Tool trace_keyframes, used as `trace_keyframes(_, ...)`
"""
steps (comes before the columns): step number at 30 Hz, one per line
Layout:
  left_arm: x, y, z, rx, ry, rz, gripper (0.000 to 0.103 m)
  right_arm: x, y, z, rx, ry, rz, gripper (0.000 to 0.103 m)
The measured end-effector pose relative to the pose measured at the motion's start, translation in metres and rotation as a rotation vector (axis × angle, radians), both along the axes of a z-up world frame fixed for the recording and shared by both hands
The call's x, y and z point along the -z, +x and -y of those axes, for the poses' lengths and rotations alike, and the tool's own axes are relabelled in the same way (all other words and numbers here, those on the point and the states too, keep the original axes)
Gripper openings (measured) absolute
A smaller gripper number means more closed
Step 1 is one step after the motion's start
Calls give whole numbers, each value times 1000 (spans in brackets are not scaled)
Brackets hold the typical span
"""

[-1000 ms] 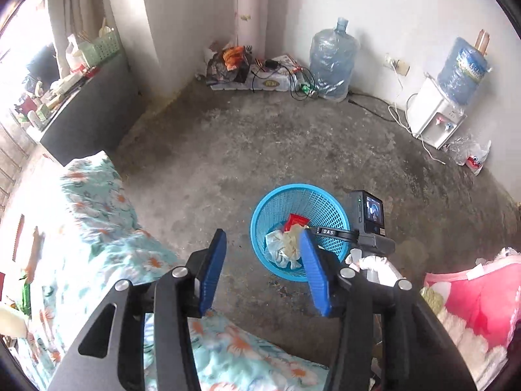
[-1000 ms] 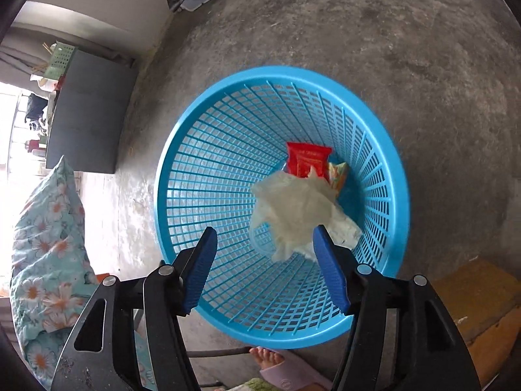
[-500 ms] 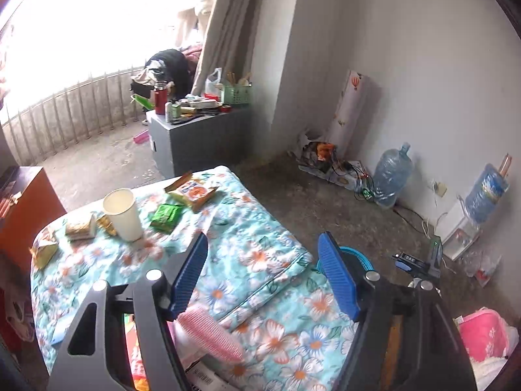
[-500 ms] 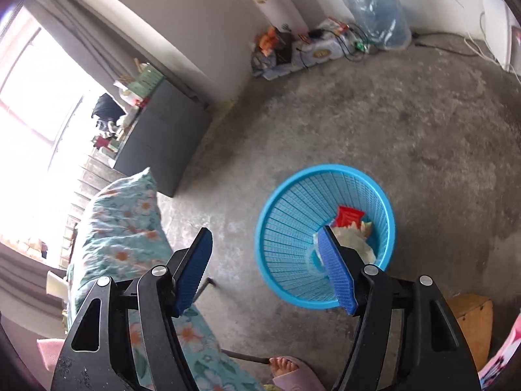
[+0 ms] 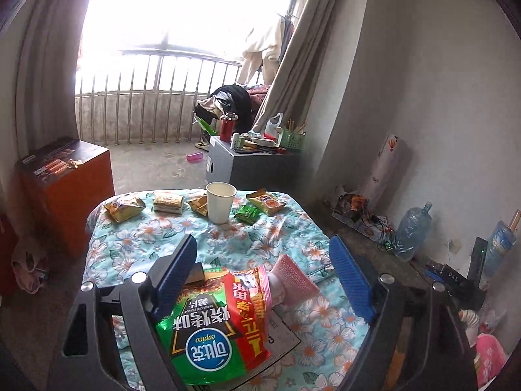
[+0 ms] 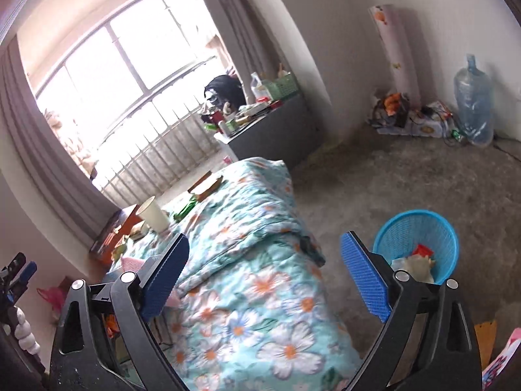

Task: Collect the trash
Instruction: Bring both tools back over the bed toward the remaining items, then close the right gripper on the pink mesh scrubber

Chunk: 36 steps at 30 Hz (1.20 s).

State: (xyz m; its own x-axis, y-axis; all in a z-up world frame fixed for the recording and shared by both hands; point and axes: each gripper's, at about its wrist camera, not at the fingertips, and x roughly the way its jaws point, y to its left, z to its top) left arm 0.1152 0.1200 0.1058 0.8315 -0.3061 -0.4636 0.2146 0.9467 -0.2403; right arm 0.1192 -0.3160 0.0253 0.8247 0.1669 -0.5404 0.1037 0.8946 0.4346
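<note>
The trash lies spread on the floral cloth [image 5: 234, 241]: a big chip bag [image 5: 215, 322] sits just under and between the left gripper's [image 5: 263, 280] wide-open jaws, which have just been opening and press on nothing; ahead of it stand a paper cup [image 5: 220, 202] and small wrappers [image 5: 123, 207], probably left there as the next pickings; the right gripper [image 6: 263, 273] has likewise just been opening, its jaws spread wide and empty over the cloth; the blue basket [image 6: 420, 228] sits on the floor beside its right jaw, already holding some scraps, handy for drops; the bag's near end is cut off by the gripper body; a pink thing beside it is hard to name.
</note>
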Motion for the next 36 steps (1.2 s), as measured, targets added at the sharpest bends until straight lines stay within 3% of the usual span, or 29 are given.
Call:
trace_keyframes(6,30,-24,-21,-66,-33,-64,83,-2,-1,-79,-138,-52,-41,95)
trace_keyframes(14,72,-26,-23,-154,-16,-158,83,10,0,-147,-281,3,-122,95)
trace_keyframes(25,94,-12,-15,-209,39,-192,84,33,-2,-143,-270,55,-200,95)
trace_keyframes(36,92,-9,-14,-235,62,-154,92,28,0,-134,-291,189,-174,95)
